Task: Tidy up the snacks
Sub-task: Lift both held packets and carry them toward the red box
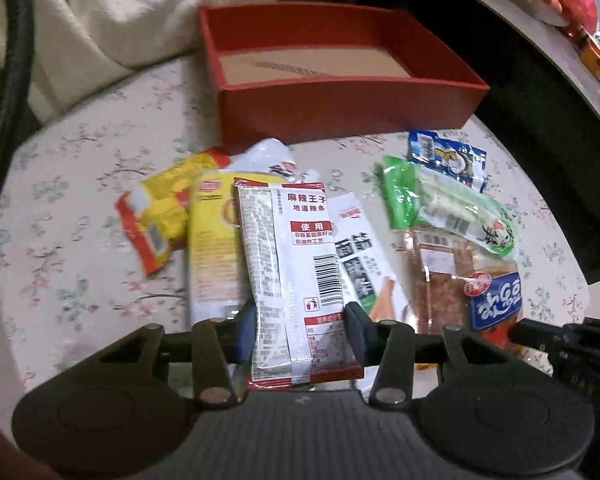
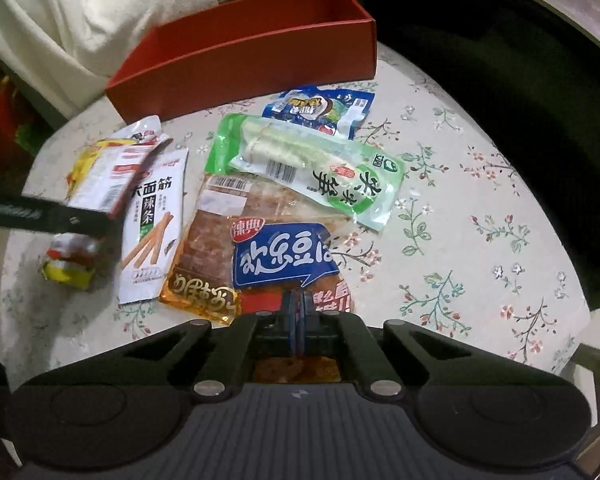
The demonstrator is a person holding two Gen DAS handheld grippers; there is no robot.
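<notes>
1. Your left gripper (image 1: 302,330) holds the white-and-red foil snack packet with a barcode (image 1: 296,280): the blue fingers (image 1: 247,330) sit narrow against its two long edges near the lower end. The packet's long axis runs from 6 toward 12 o'clock in the left wrist view, straight out along the fingers.

2. Your right gripper (image 2: 296,320) is closed, its pads together on the near edge of the clear orange pouch with a blue label (image 2: 268,264). That pouch lies flat on the bench, its body stretching from the fingers toward 11 o'clock.

3. The open red rectangular cardboard box (image 1: 340,108) lies at 12 o'clock from the left fingers, beyond the heap, its long side across your line of reach. From the right fingers it sits at about 11 o'clock. Its floor looks bare.

4. The floral-clothed bench (image 2: 460,200) also carries a green bamboo-shoot pouch (image 2: 312,164), a blue packet (image 2: 320,110), a white stick-snack packet (image 2: 152,224) and yellow packets (image 1: 168,208).

5. Judged from this, your left hand is better lined up: carry its packet forward, long axis along the box's length.
</notes>
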